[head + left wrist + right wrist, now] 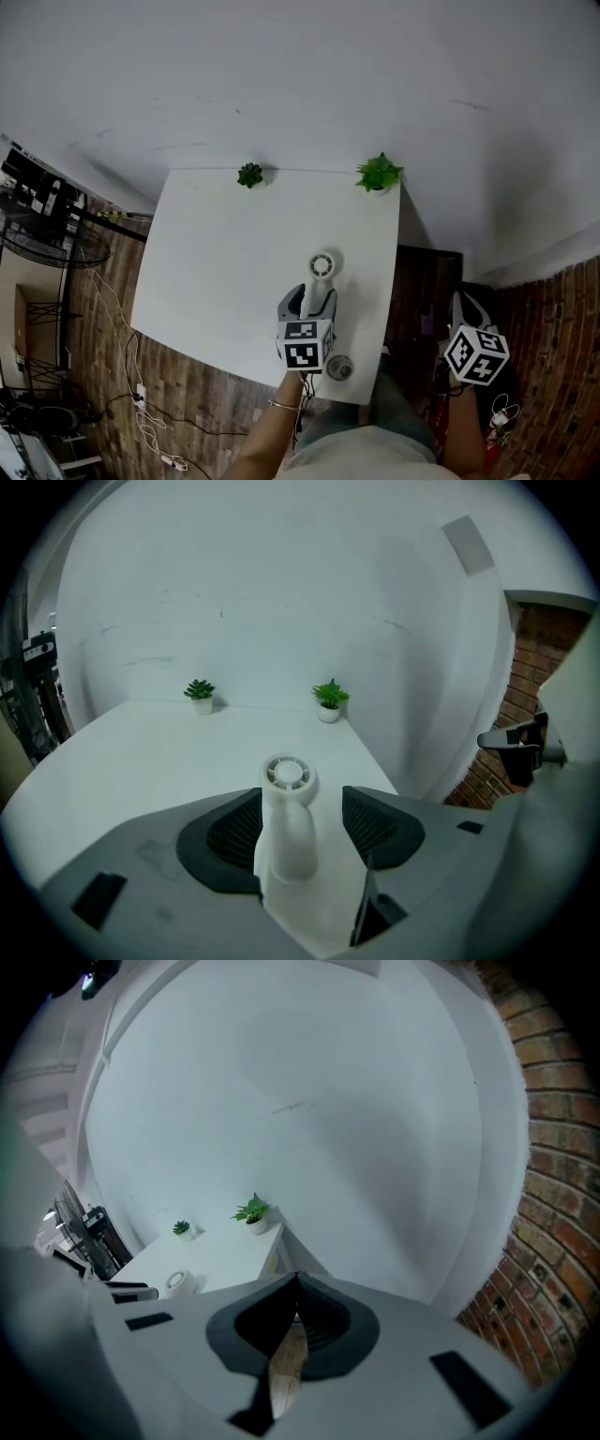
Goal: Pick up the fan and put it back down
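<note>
A small white hand-held fan lies on the white table, its round head pointing away from me and its handle toward me. My left gripper is over the handle with its jaws on either side. In the left gripper view the fan sits between the dark pads. The handle is against the left pad and a gap shows on the right, so the left gripper is open. My right gripper hangs off the table's right side above the floor. Its jaws are shut on nothing.
Two small potted plants stand at the table's far edge. A small round grey object rests near the front edge by my left hand. A black floor fan and cables are on the wooden floor to the left.
</note>
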Available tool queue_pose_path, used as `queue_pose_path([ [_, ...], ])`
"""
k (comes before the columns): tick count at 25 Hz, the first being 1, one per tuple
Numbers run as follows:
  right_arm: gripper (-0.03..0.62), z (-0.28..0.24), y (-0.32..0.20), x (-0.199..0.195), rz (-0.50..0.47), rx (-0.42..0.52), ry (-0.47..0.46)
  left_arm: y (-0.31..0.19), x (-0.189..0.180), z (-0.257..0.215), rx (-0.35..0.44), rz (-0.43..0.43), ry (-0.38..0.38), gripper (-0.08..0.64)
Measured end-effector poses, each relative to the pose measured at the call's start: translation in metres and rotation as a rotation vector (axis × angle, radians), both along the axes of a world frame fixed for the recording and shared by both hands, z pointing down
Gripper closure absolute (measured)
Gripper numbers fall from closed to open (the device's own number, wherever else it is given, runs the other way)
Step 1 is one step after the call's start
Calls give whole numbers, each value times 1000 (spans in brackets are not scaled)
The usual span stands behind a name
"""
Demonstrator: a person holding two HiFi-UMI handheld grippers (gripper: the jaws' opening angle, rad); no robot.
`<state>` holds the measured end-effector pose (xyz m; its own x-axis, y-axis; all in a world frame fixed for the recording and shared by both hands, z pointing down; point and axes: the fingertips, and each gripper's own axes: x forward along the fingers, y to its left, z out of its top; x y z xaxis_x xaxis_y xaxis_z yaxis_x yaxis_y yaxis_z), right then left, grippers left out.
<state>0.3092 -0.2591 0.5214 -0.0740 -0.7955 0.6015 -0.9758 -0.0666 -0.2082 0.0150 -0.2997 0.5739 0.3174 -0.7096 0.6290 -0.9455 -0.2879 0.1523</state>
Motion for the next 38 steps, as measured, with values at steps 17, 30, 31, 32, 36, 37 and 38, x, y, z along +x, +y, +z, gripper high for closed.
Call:
queue_pose_path([
  [17,591,46,-9,-8,-49,-97,-16,8,-4,52,-125,-19,-56,311],
  [30,591,55,-22,-5,-50,-115,-28,-10,0,60,-175,0,-72,311],
  [31,591,55,-23,-5,-49,-116,-29,-11,1,61,-179,2,-74,311],
  [32,591,56,-24,-5,-48,-116,-31,-11,1,62,-183,2,-76,311],
  [36,591,57,-24,-3,-43,-118,-35,-11,0,64,-202,-3,-85,313],
  [37,591,57,-24,-2,-41,-118,-35,-11,0,65,-208,-3,-85,313],
  [38,591,57,-24,-1,-40,-118,-35,-11,0,65,-213,-4,-85,314],
])
